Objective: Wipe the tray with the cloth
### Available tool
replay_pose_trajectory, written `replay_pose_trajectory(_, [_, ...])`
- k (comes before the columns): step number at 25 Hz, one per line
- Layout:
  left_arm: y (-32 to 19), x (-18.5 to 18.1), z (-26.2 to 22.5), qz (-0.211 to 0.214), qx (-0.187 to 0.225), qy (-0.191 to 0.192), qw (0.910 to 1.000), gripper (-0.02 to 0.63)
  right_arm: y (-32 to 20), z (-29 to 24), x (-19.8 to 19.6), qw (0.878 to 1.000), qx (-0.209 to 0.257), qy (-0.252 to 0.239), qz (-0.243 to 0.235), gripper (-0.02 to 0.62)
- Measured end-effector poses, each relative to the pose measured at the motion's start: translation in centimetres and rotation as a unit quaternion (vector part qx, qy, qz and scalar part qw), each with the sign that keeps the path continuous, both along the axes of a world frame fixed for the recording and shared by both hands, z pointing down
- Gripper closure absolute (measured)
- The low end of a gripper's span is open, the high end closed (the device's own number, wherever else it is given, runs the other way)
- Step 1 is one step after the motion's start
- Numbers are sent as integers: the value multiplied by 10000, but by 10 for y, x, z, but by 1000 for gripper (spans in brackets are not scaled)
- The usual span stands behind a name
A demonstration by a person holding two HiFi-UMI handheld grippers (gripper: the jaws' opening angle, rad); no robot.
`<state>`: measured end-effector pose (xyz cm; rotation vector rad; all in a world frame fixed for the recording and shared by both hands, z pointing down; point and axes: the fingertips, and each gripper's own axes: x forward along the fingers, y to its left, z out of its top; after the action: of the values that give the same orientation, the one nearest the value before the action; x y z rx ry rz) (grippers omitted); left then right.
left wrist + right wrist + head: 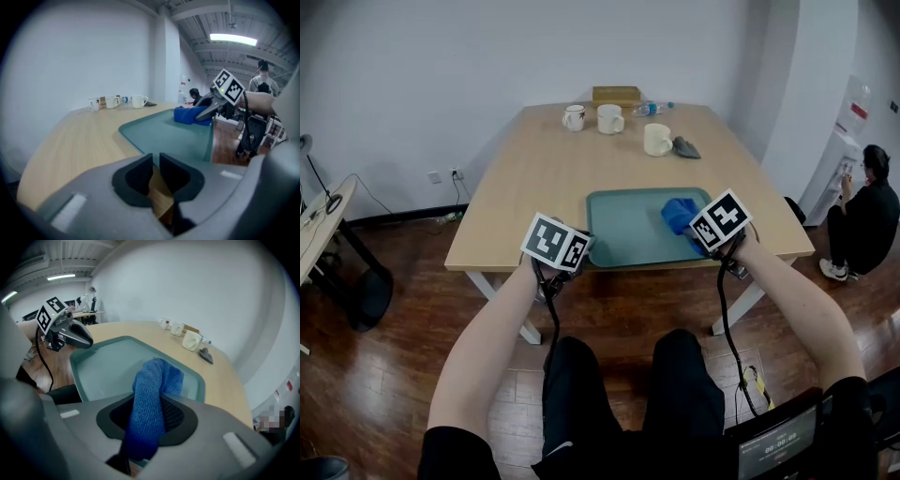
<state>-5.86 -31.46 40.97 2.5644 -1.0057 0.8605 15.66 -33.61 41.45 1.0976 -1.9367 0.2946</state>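
Observation:
A teal tray (628,234) lies near the front edge of the wooden table (534,178). On its right part sits a blue cloth (678,214). My right gripper (700,244) is shut on that cloth; in the right gripper view the cloth (152,394) bulges up between the jaws over the tray (108,366). My left gripper (575,257) stays at the tray's front left corner, jaws shut. In the left gripper view only wood shows in the thin slit of the left gripper (154,178), with the tray (173,136) just ahead.
At the table's far end stand three white mugs (610,119), a crumpled grey thing (685,147), a plastic bottle (652,109) and a cardboard box (616,95). A person (862,216) crouches by the right wall. A side desk (319,220) stands at the left.

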Motion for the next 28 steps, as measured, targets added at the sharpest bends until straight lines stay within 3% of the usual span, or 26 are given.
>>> replay_pose_trajectory(9, [0, 0, 0, 10, 58, -18, 10000, 557, 23, -2, -149, 9915, -40, -180, -1285, 482])
replay_pose_trajectory(15, [-1, -2, -2, -18, 72, -9, 10000, 558, 32, -5, -195, 9828, -55, -343, -1813, 482])
replay_pose_trajectory(18, [-1, -2, -1, -31, 103, -37, 9999, 557, 29, -7, -187, 9813, -4, -476, -1864, 482])
replay_pose_trajectory(21, [0, -1, 0, -40, 141, -76, 9999, 558, 18, -15, -154, 9858, 87, -616, -1561, 482])
replay_pose_trajectory(28, [-1, -4, -1, -14, 169, -59, 9998, 558, -1, -23, 9, 9994, 213, -62, -253, 482])
